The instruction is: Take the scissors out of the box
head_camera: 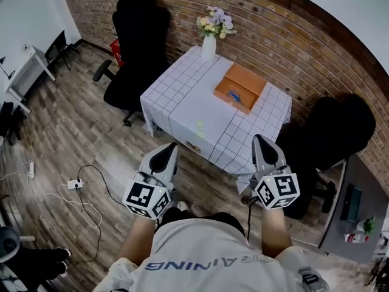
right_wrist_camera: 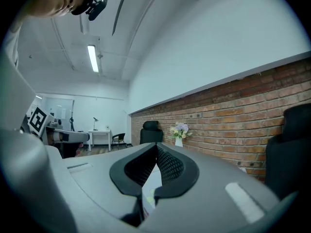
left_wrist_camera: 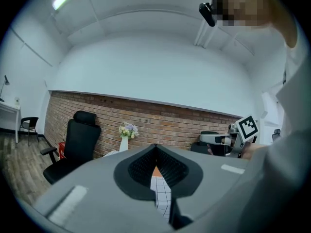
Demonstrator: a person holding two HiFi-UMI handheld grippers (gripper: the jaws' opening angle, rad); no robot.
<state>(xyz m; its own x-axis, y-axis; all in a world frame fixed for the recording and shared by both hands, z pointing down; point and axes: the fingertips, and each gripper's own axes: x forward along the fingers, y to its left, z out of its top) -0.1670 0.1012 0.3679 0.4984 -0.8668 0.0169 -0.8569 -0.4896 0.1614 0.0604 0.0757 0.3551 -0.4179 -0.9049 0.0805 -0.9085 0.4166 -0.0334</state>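
An open orange-brown box (head_camera: pixel 242 85) lies on the table (head_camera: pixel 182 111) with the white checked cloth, and the blue-handled scissors (head_camera: pixel 233 95) rest inside it. Both grippers hover short of the table's near edge, pointing level toward it. My left gripper (head_camera: pixel 169 147) is shut and holds nothing; in its own view the tips (left_wrist_camera: pixel 156 147) meet, and a sliver of the box (left_wrist_camera: pixel 156 171) shows below them. My right gripper (head_camera: pixel 259 140) is also shut and holds nothing, with its tips (right_wrist_camera: pixel 156 144) together over a strip of cloth (right_wrist_camera: pixel 151 181).
A white vase of flowers (head_camera: pixel 209 44) stands at the table's far corner. Two small pale discs (head_camera: pixel 199 125) lie on the cloth. Black office chairs stand at the left (head_camera: pixel 137 47) and right (head_camera: pixel 340 126). A power strip with cables (head_camera: pixel 75 184) lies on the wooden floor.
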